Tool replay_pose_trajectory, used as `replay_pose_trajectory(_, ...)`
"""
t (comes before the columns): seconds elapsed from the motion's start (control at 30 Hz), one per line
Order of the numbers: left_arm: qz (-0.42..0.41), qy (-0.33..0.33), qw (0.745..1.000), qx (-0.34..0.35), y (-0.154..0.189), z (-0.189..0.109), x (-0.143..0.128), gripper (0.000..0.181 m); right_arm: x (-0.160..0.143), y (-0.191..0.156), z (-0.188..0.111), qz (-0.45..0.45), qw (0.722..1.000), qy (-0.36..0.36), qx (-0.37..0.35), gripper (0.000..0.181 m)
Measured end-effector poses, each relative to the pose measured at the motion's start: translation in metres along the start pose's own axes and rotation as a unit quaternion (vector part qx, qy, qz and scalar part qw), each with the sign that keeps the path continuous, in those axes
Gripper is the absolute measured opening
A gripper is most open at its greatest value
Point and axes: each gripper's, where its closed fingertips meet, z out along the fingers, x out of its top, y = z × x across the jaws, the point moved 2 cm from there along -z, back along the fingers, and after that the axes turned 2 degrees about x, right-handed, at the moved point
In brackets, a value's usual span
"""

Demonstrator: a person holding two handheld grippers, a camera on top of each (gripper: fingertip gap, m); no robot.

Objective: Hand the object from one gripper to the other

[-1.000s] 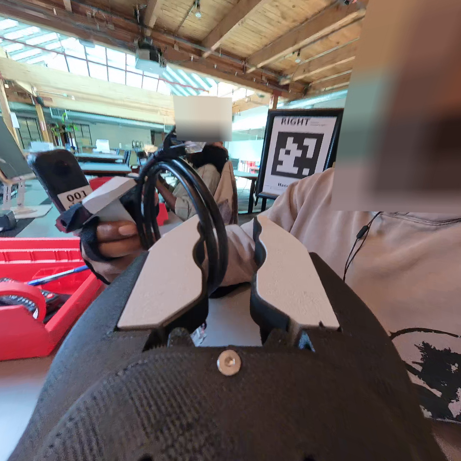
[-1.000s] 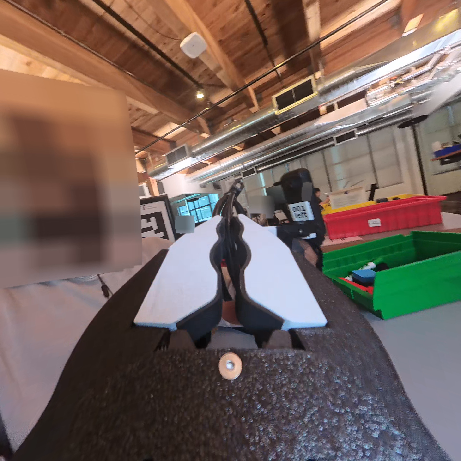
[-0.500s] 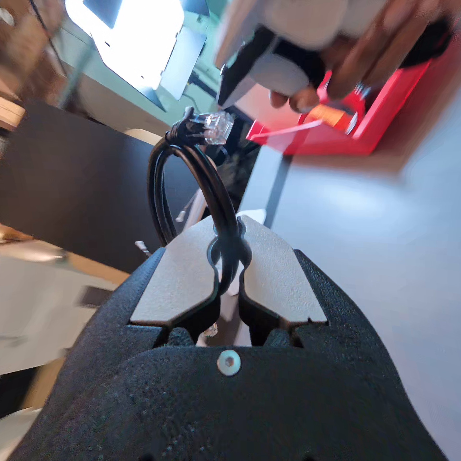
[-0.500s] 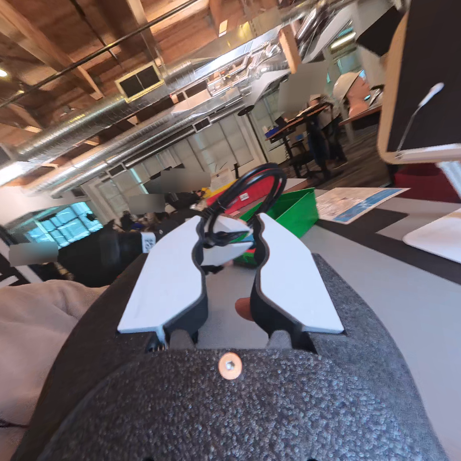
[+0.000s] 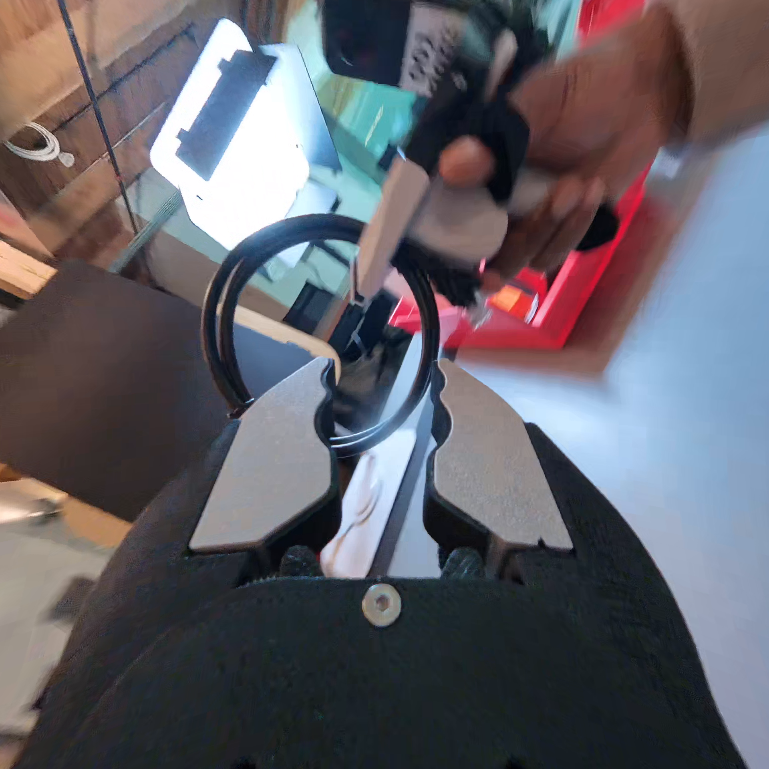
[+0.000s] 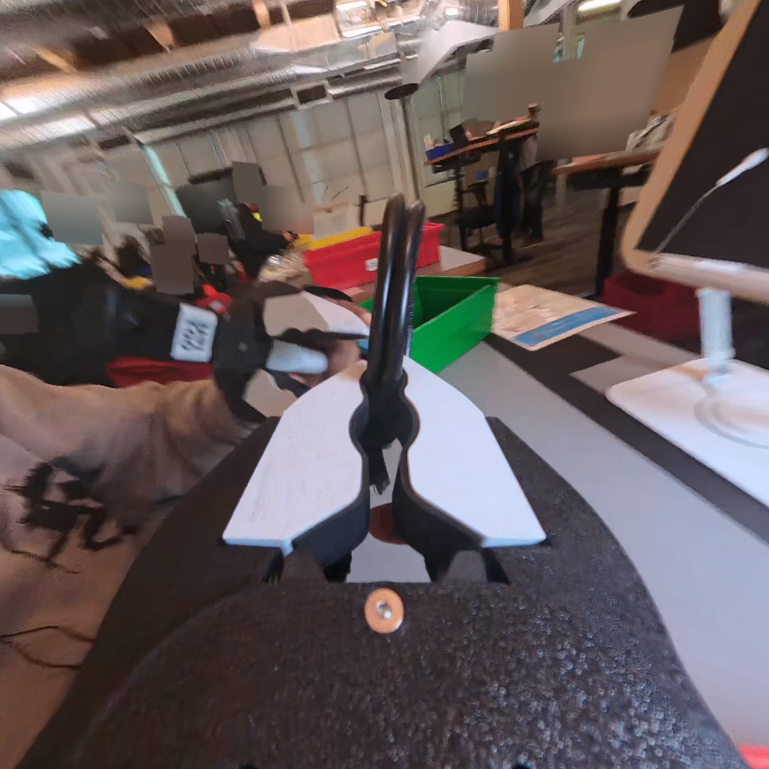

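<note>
Cable coil point(image 6: 395, 291) in right claw point(image 6: 385, 374), left claw point(image 5: 383, 374) agape

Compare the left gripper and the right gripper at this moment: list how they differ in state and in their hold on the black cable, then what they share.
The left gripper is open, with a clear gap between its fingers; the right gripper is shut. The black cable is clamped in the right gripper, while it only loops loosely through the left gripper's gap, not pinched. Both have pale, wavy-edged fingers on a black body.
</note>
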Motion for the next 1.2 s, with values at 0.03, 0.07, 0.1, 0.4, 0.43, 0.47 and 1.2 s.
replay_pose_trajectory(0.03, -0.051, 0.031, 0.998, -0.005, -0.006, -0.004, 0.009, 0.041, 0.001, 0.003, -0.003, -0.043, 0.998, -0.014, -0.034, 0.006)
replay_pose_trajectory(0.07, -0.109, 0.05, 0.993, -0.012, -0.014, -0.008, 0.014, 0.038, 0.001, 0.005, -0.006, -0.08, 0.995, -0.031, -0.058, 0.005)
replay_pose_trajectory(0.1, -0.175, 0.061, 0.982, -0.029, -0.021, -0.01, 0.017, 0.035, 0.001, 0.006, -0.007, -0.121, 0.988, -0.043, -0.082, 0.006)
replay_pose_trajectory(0.4, -0.748, 0.16, 0.593, -0.252, -0.047, -0.012, 0.002, 0.047, -0.014, 0.011, 0.016, -0.569, 0.758, -0.105, -0.299, 0.006)
replay_pose_trajectory(0.43, -0.754, 0.157, 0.587, -0.249, -0.045, -0.01, -0.001, 0.044, -0.019, 0.01, 0.021, -0.614, 0.716, -0.11, -0.312, 0.006)
replay_pose_trajectory(0.47, -0.754, 0.155, 0.593, -0.237, -0.044, -0.009, -0.004, 0.033, -0.024, 0.009, 0.025, -0.652, 0.677, -0.109, -0.324, 0.006)
replay_pose_trajectory(1.2, -0.082, -0.114, 0.99, -0.014, 0.001, 0.01, -0.047, 0.013, 0.023, 0.014, -0.006, -0.04, 0.987, 0.079, -0.134, 0.042)
